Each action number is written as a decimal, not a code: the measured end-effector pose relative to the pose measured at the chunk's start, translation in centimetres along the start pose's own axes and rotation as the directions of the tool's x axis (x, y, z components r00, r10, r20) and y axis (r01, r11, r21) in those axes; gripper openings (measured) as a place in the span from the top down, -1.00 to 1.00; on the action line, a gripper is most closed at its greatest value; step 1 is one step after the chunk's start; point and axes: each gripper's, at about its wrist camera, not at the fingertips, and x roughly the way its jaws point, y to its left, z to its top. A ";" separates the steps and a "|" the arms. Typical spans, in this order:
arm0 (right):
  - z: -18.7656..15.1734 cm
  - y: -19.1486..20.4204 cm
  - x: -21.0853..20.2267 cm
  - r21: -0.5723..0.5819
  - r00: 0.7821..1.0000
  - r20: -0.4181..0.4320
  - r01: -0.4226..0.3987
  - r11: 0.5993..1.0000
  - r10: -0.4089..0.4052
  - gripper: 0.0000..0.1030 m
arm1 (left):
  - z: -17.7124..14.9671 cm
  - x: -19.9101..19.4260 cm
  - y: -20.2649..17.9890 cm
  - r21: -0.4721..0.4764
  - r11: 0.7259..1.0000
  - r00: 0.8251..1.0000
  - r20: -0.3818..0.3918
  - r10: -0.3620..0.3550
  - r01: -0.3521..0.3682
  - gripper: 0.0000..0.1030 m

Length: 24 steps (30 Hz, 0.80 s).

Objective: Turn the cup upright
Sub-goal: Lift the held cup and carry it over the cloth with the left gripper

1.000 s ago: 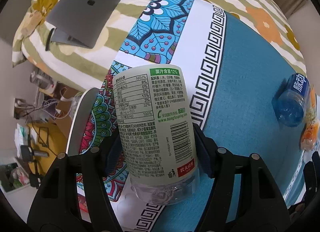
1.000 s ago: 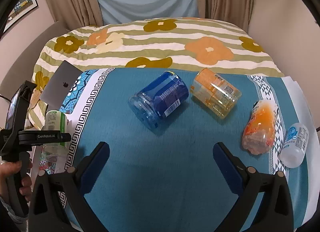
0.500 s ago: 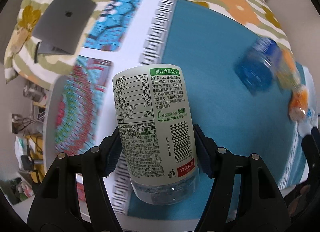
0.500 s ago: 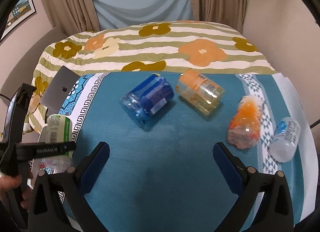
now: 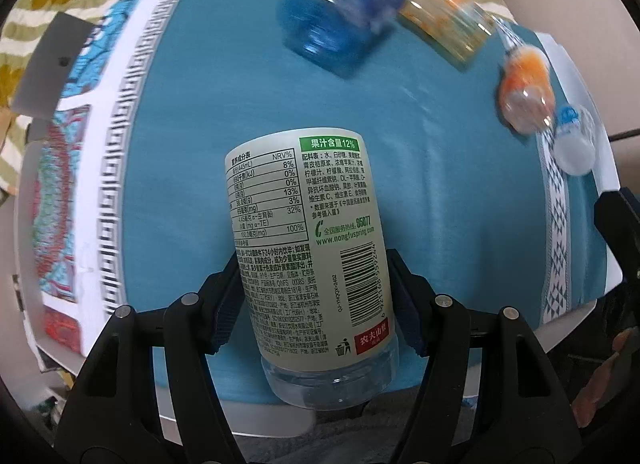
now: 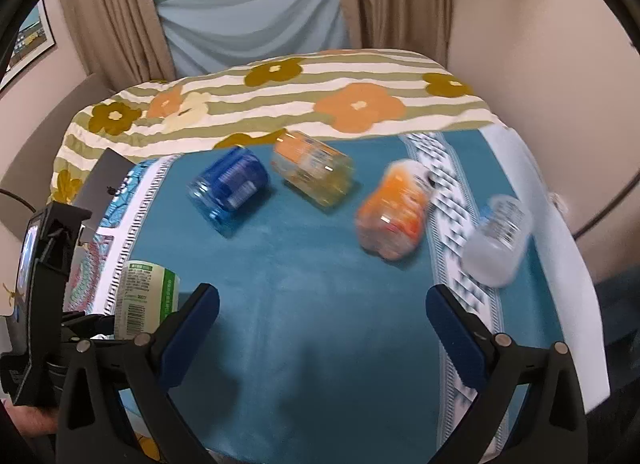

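Left wrist view: left gripper (image 5: 310,300) is clamping the green-labelled clear plastic cup (image 5: 308,248) between both fingers | right gripper (image 6: 322,320) is gaping wide, gripping nothing, over the teal cloth (image 6: 312,304)

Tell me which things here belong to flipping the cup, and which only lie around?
In the job:
- green-label cup, clamped in the left gripper
- right gripper, open, holding nothing

Lying about:
- blue cup on its side
- yellow cup
- orange cup
- clear cup
- laptop

Both wrist views look down across the same teal cloth (image 5: 460,200), overlapping.
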 end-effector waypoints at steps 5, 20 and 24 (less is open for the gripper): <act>-1.7 -2.4 -0.8 0.028 0.999 -0.015 0.029 0.999 -0.029 -1.00 | -0.2 1.1 -1.8 -0.004 1.000 1.000 -0.011 -0.005 0.005 -0.37; -3.7 -4.7 -1.6 0.056 0.999 -0.018 0.037 0.998 -0.036 -1.00 | 0.1 2.5 -4.0 0.042 0.998 0.999 0.003 0.037 -0.037 -0.37; -3.9 -4.9 -1.7 0.063 0.999 -0.020 0.037 0.997 -0.036 -1.00 | -0.2 2.3 -4.6 0.057 0.997 0.999 0.006 0.042 -0.042 -0.40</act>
